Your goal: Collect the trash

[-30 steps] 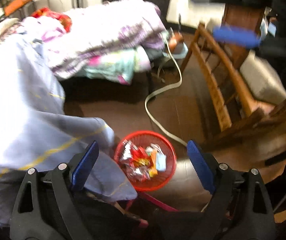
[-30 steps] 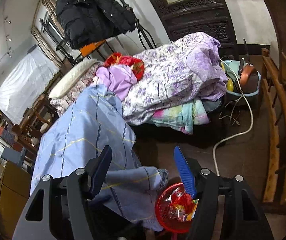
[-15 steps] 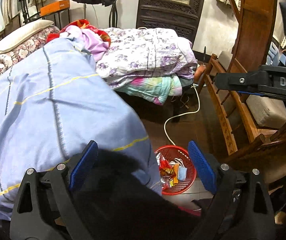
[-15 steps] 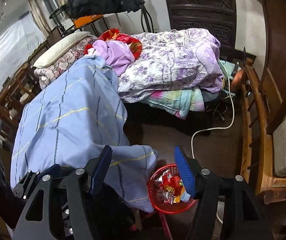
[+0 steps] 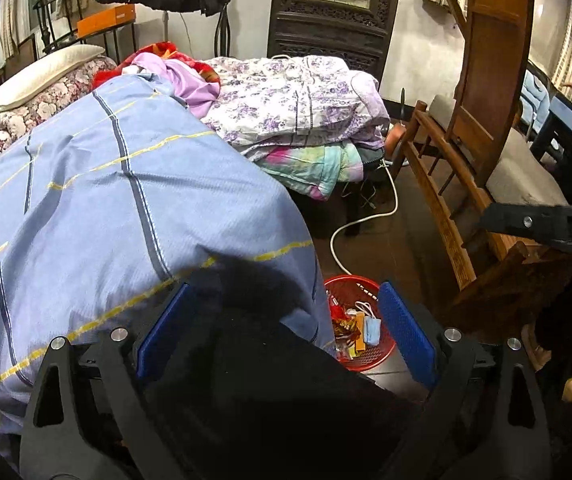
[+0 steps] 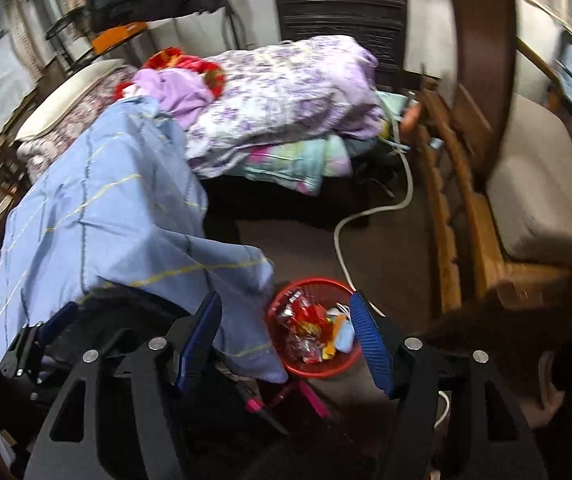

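A red mesh trash basket (image 5: 381, 354) stands on the dark floor, filled with wrappers and a blue face mask (image 5: 373, 330). It also shows in the right wrist view (image 6: 317, 370), partly under a hanging blue cloth. My left gripper (image 5: 286, 332) is open and empty, held high above a dark surface beside the basket. My right gripper (image 6: 286, 340) is open and empty, above and in front of the basket. The right gripper's black body (image 5: 545, 226) crosses the left wrist view at the right edge.
A blue checked cloth (image 5: 106, 208) covers a table at the left. Folded floral quilts (image 5: 297, 100) lie on a bed behind. A white cable (image 5: 365, 220) runs across the floor. A wooden chair with a grey cushion (image 6: 541, 188) stands at the right. Pink bars (image 6: 309, 396) lie below the basket.
Both grippers have risen and pulled back; the basket now sits lower and smaller in the left view. The right view has swung right toward the wooden chair. Both stay open.
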### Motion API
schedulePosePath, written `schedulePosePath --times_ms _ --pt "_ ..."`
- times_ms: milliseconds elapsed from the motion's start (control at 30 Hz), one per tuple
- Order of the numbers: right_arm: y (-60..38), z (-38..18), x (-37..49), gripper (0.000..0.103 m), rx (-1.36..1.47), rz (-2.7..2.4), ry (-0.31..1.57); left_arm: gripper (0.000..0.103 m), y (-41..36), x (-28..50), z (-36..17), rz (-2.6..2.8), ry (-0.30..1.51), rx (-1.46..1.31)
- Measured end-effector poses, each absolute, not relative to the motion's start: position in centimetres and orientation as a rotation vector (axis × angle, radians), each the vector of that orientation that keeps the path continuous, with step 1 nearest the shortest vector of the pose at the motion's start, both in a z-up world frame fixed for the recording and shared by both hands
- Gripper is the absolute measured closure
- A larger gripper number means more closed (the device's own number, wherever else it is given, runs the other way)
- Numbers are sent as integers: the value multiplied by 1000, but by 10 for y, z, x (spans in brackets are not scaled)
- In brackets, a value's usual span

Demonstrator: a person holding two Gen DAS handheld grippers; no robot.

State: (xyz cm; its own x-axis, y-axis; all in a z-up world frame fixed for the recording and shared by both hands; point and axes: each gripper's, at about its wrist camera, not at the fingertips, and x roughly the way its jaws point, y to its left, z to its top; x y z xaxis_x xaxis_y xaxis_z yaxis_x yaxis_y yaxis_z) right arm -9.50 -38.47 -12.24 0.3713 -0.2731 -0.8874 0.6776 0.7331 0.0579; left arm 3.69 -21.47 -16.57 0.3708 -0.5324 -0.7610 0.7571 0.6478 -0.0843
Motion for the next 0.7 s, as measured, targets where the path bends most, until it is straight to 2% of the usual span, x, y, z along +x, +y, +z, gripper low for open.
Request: schedulePosePath --times_ms 267,700 --pt "-369 -157 -115 29 439 -666 1105 13 -205 25 -175 -817 821 335" --pt "-368 -182 -114 28 418 -656 1173 13 -235 24 -196 -841 869 433"
